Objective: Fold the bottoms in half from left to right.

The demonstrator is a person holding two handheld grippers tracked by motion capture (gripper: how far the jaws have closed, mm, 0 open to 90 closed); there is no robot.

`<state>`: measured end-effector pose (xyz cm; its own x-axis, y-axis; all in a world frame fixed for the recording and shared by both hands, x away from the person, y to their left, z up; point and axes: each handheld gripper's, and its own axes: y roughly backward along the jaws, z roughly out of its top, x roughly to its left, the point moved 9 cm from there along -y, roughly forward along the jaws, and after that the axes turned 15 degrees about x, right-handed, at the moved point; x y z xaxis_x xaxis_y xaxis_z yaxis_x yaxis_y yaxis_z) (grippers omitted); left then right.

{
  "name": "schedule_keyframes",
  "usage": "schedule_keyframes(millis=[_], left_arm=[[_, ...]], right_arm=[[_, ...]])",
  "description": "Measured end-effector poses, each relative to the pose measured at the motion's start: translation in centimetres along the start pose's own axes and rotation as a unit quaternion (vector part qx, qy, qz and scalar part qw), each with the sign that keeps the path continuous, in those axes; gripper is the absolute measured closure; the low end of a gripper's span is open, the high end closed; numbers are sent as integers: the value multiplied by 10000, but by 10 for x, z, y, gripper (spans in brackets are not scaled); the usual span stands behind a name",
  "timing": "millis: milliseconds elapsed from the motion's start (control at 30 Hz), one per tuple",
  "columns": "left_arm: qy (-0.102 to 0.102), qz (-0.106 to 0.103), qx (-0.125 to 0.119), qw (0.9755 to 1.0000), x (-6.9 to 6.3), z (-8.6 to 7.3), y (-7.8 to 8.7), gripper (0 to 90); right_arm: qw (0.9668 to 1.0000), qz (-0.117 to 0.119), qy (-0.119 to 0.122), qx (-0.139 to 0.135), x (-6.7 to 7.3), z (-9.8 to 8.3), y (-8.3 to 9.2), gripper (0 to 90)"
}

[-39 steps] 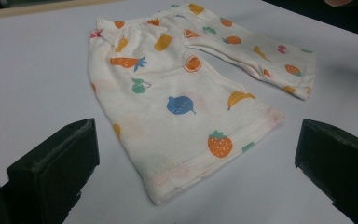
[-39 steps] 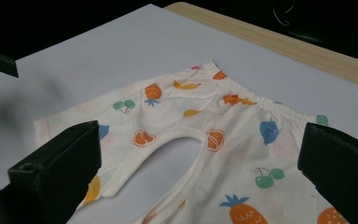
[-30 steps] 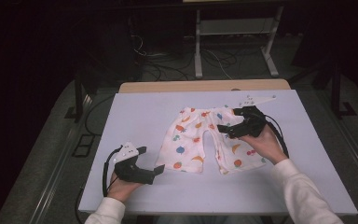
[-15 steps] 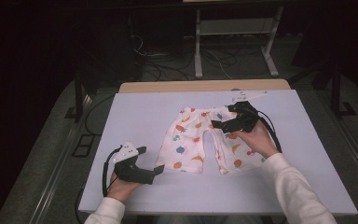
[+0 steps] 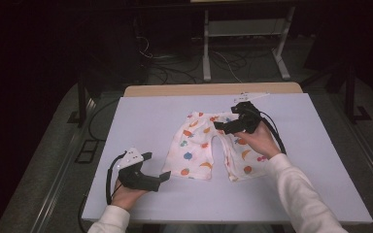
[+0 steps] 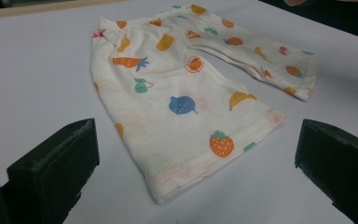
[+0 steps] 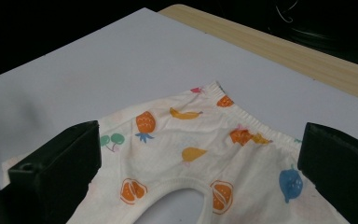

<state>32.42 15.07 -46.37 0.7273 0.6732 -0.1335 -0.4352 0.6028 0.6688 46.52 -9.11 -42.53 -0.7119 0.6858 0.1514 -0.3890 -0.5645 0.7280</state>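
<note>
Trousers: we see the fruit-print trousers [image 5: 209, 150] lying flat at the middle of the white table [image 5: 141, 116], waistband toward 12 o'clock, legs toward 6.
Left gripper: we hold the left gripper [image 5: 156, 168] at 8 o'clock of the trousers, jaws spread wide and holding nothing, just beside the left leg hem [image 6: 214, 163].
Right gripper: we hold the right gripper [image 5: 226, 119] over the waistband [image 7: 242, 114] at 1 o'clock, jaws apart and gripping nothing.

No legible text (fruit prints only)
</note>
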Motion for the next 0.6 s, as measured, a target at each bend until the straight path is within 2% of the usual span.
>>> schedule_keyframes(millis=[600], left_arm=[[14, -2, -14, 10000, 1, 0, 1, 0]], right_arm=[[9999, 8, -107, 59, 2, 22, -19, 0]])
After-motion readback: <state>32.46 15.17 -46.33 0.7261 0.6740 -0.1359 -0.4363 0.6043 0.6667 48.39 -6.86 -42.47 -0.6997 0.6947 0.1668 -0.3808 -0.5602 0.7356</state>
